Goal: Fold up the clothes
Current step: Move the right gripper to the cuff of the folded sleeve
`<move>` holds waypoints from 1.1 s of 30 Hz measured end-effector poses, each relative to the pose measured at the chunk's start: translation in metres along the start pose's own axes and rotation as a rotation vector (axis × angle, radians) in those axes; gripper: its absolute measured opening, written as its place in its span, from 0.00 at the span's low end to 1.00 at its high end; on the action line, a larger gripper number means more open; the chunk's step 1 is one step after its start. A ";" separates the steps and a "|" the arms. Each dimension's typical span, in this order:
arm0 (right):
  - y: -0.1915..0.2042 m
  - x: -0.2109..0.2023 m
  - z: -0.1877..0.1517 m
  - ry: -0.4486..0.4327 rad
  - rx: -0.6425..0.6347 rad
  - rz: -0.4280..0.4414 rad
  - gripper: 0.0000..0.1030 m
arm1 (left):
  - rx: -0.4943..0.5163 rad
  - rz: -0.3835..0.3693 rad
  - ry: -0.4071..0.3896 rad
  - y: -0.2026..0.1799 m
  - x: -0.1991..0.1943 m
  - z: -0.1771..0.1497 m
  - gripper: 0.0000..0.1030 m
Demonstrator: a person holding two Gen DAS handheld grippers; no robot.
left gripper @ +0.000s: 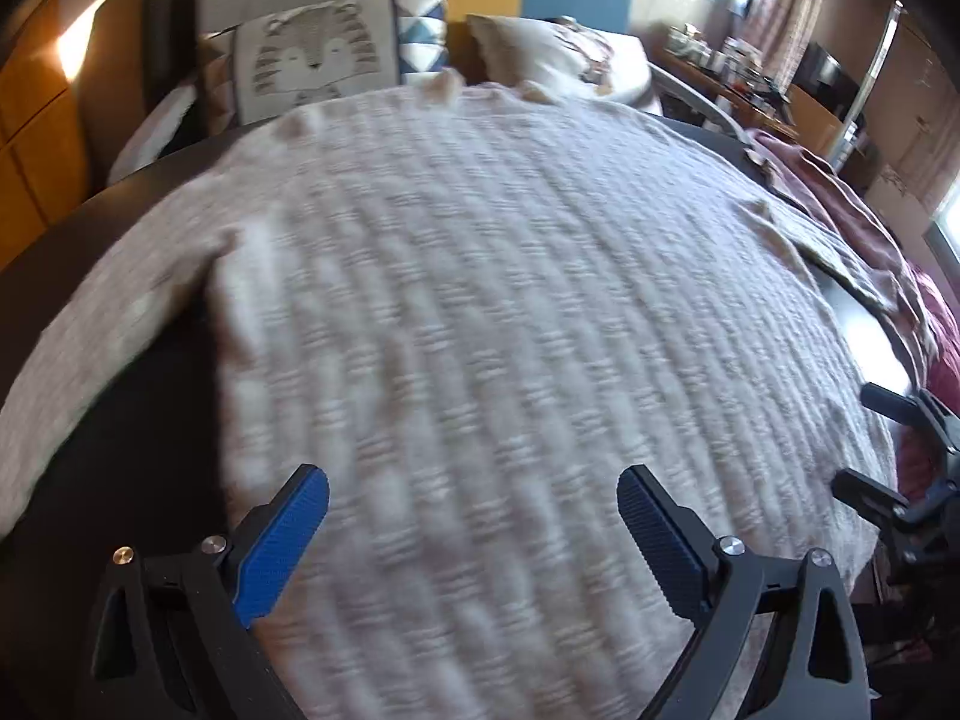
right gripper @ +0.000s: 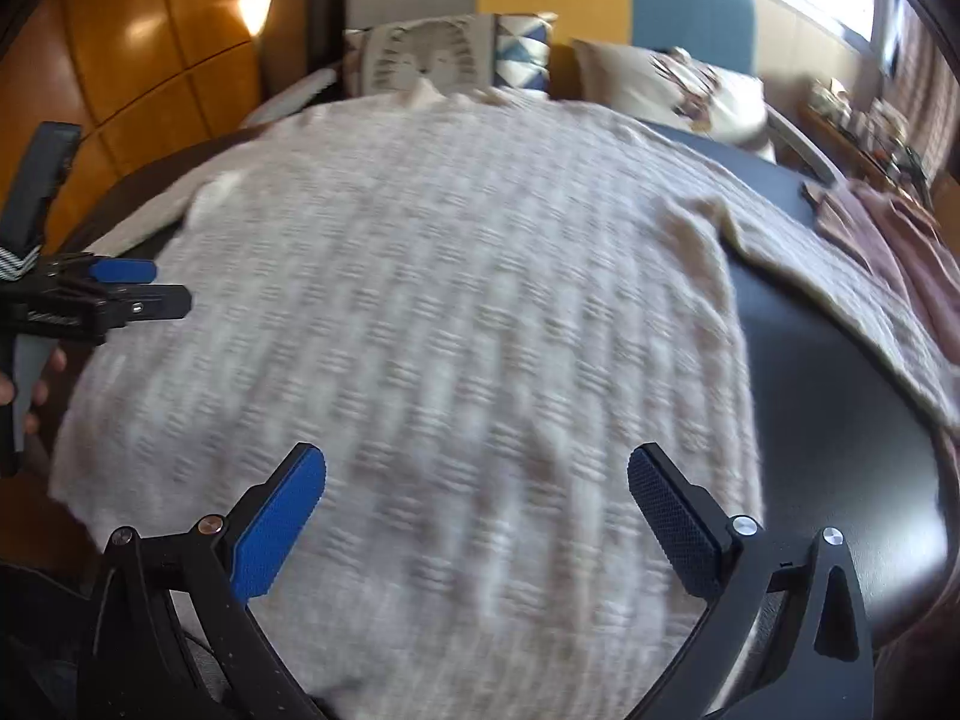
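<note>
A cream knitted sweater (left gripper: 480, 300) lies spread flat on a dark round bench (left gripper: 138, 450), its body covering most of the top. One sleeve (left gripper: 108, 312) reaches out toward the left edge, and the other sleeve (right gripper: 840, 306) stretches off to the right, its end running up to a heap of dark red clothes (right gripper: 900, 240) at the bench's far right edge. The collar end points away, toward a bed with pillows (left gripper: 312, 60) behind the bench.

The left gripper (left gripper: 474, 534) hovers over the near hem with its fingers spread wide and nothing between them. The right gripper (right gripper: 477, 516) does the same over the hem further to the right, fingers also wide apart and empty. In the right wrist view the left gripper (right gripper: 135, 288) shows from the side at the left, with part of a hand (right gripper: 36, 384) on its handle.

As far as can be judged, folding has hardly begun: the sweater is laid out and fairly smooth, but no sleeve is turned in and no crease is made in the body. Both sleeves need bringing across, then the body doubled over. The red heap looks unfolded too, so more pieces likely wait. Both views are blurred, so fine wrinkles cannot be told.
</note>
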State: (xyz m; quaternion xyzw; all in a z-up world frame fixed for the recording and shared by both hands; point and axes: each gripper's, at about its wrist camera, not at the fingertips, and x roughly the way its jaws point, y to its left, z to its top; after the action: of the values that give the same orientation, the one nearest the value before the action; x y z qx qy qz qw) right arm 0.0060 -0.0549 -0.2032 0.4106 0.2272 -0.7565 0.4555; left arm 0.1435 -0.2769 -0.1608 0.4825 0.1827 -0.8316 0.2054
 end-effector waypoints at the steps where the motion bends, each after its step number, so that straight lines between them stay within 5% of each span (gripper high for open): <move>1: -0.005 0.004 -0.006 0.013 0.009 -0.007 1.00 | 0.017 0.003 0.007 -0.007 0.005 -0.001 0.96; 10: -0.006 -0.008 -0.035 -0.094 0.002 0.005 1.00 | 0.054 0.031 -0.028 -0.015 0.016 -0.012 0.99; 14: -0.013 -0.009 -0.026 -0.052 -0.022 0.069 1.00 | 0.053 0.039 -0.010 -0.015 0.016 -0.007 1.00; 17: -0.046 -0.023 -0.009 -0.090 0.065 0.112 1.00 | 0.050 0.047 0.035 -0.022 0.019 0.008 0.98; 24: -0.147 -0.026 0.061 -0.186 0.203 -0.040 0.99 | 0.173 -0.076 0.004 -0.098 0.025 0.056 0.97; 33: -0.176 0.033 0.120 -0.088 0.082 0.018 0.66 | 0.335 -0.245 0.025 -0.202 0.070 0.105 0.97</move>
State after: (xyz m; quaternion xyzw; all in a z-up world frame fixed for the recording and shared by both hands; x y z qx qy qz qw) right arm -0.2061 -0.0722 -0.1686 0.3973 0.1719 -0.7784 0.4545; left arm -0.0691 -0.1692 -0.1520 0.4946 0.1015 -0.8630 0.0174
